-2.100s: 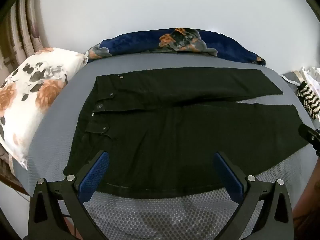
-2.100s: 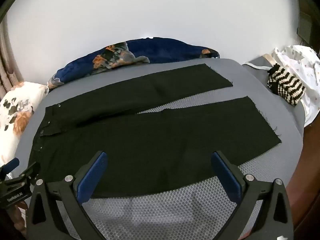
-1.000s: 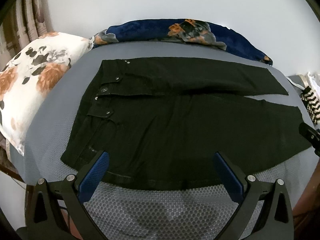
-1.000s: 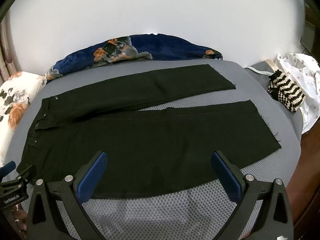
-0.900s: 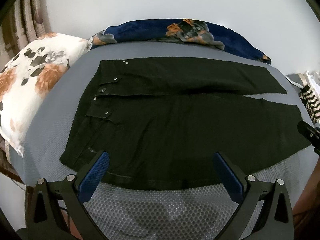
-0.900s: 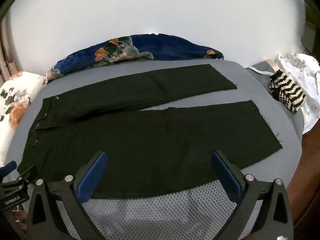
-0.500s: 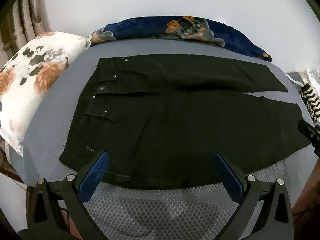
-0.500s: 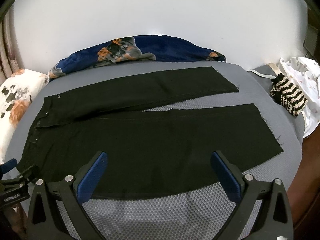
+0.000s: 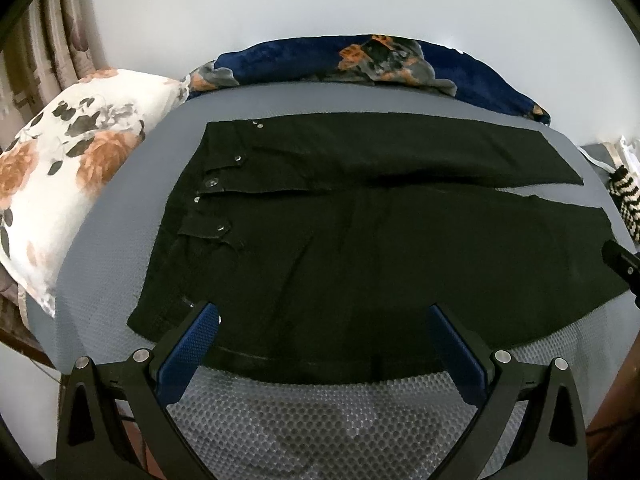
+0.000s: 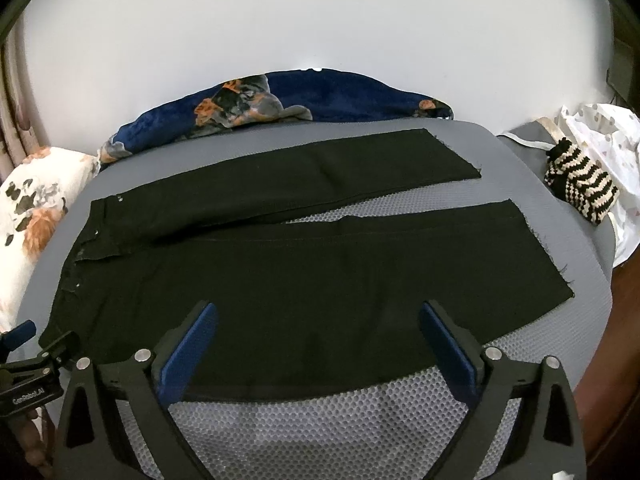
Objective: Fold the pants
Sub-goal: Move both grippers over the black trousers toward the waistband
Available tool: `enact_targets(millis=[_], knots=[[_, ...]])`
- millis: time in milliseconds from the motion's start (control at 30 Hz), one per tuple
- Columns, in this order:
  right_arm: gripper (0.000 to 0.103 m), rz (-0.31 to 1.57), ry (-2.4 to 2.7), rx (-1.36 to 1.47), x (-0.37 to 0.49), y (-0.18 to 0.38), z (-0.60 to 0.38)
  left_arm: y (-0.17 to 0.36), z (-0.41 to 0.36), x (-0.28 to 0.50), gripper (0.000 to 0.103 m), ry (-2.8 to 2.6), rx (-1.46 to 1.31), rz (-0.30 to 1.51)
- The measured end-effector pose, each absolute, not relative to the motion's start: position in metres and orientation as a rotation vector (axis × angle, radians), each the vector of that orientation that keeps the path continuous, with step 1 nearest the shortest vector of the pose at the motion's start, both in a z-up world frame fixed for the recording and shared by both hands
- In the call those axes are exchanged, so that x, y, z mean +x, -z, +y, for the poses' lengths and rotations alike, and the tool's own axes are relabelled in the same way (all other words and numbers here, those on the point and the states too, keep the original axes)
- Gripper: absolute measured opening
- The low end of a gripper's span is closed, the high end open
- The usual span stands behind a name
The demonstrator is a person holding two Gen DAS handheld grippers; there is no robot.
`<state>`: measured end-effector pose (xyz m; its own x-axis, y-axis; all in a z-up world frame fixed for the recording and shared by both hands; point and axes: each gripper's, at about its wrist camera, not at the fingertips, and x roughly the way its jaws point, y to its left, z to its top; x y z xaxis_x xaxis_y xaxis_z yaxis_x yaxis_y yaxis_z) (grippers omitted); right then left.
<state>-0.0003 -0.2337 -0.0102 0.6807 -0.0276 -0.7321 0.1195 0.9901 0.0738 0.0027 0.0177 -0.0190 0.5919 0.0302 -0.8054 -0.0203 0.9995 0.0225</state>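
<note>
Black pants [image 9: 360, 240] [image 10: 304, 264] lie flat on a grey mesh bed cover [image 9: 320, 424], waist to the left, both legs spread toward the right with a narrow gap between the hems. My left gripper [image 9: 324, 320] hovers open above the near edge, close to the waist end. My right gripper [image 10: 318, 316] also stands open over the near edge of the front leg, nothing between its blue pads [image 10: 188, 348]. The left gripper's body shows at the lower left of the right wrist view, beside the waist corner.
A white floral pillow [image 9: 60, 184] lies at the left, a navy floral blanket [image 9: 360, 60] along the back wall. A black-and-white striped knit item [image 10: 580, 184] and white dotted cloth [image 10: 604, 132] sit at the right. Bare grey cover [image 10: 320, 420] runs along the near edge.
Both grippers have shifted slightly, staying open above the near edge. In the left view the waist has slid a little to the right. The pants themselves lie unchanged.
</note>
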Motion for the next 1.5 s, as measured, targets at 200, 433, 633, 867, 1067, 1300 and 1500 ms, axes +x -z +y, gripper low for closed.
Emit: enact_targets(millis=[200, 433, 633, 867, 1067, 1300, 1500], knots=[[0.097, 0.812, 0.091, 0.128, -0.001, 0.008, -0.237, 0.018, 0.018, 0.003, 0.103, -0.043, 0.006, 0.932], [0.097, 0.809, 0.093, 0.129, -0.003, 0.008, -0.238, 0.017, 0.020, 0.002, 0.103, -0.047, 0.000, 0.932], [0.097, 0.807, 0.103, 0.131, -0.004, 0.007, -0.238, 0.017, 0.022, 0.001, 0.103, -0.054, -0.008, 0.929], [0.097, 0.805, 0.109, 0.141, -0.006, 0.007, -0.241, 0.016, 0.023, 0.001, 0.103, -0.058, -0.011, 0.928], [0.097, 0.810, 0.103, 0.144, -0.005, 0.008, -0.241, 0.016, 0.025, 0.001, 0.103, -0.065, -0.016, 0.929], [0.097, 0.811, 0.106, 0.141, -0.003, 0.008, -0.241, 0.016, 0.027, 0.003, 0.103, -0.074, -0.024, 0.929], [0.097, 0.816, 0.104, 0.142, -0.002, 0.009, -0.239, 0.016, 0.029, 0.003, 0.103, -0.077, -0.029, 0.930]])
